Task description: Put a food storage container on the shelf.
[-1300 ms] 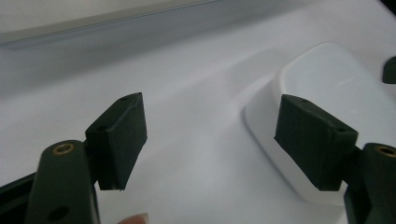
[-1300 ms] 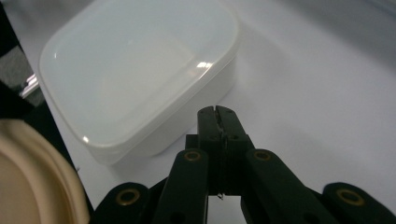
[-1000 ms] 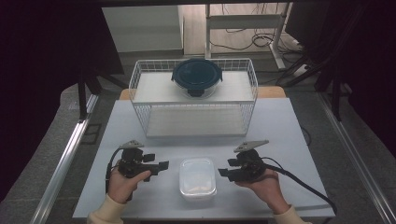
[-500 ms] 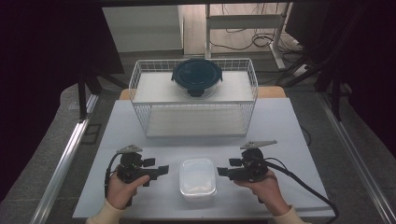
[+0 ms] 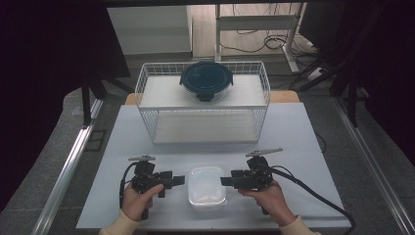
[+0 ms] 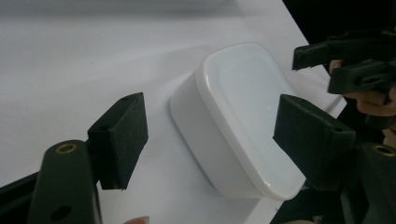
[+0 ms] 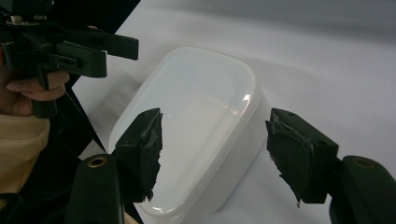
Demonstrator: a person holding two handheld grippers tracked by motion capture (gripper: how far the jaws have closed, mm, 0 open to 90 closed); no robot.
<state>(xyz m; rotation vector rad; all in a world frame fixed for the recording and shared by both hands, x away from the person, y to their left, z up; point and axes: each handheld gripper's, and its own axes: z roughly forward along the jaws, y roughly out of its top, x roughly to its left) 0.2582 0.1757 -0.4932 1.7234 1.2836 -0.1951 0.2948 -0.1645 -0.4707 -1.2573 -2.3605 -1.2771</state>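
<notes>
A white rectangular container with a lid (image 5: 207, 187) (image 6: 243, 102) (image 7: 196, 107) lies near the table's front edge. My left gripper (image 5: 178, 180) (image 6: 212, 135) is level on its left and points at it. Its jaws are open and have just been closing a little; the container lies ahead between them, untouched. From the right, my right gripper (image 5: 226, 181) (image 7: 217, 144) points at the container's other side. Its jaws too are open and have just been closing, with the container's end ahead between them and no pad on it.
A white wire basket (image 5: 203, 108) stands at the back of the white table (image 5: 293, 132). On its top rests a round container with a dark lid (image 5: 206, 78). Cables trail from both grippers toward the front edge.
Both grippers have shifted only slightly beside the white container. The container has not moved.
</notes>
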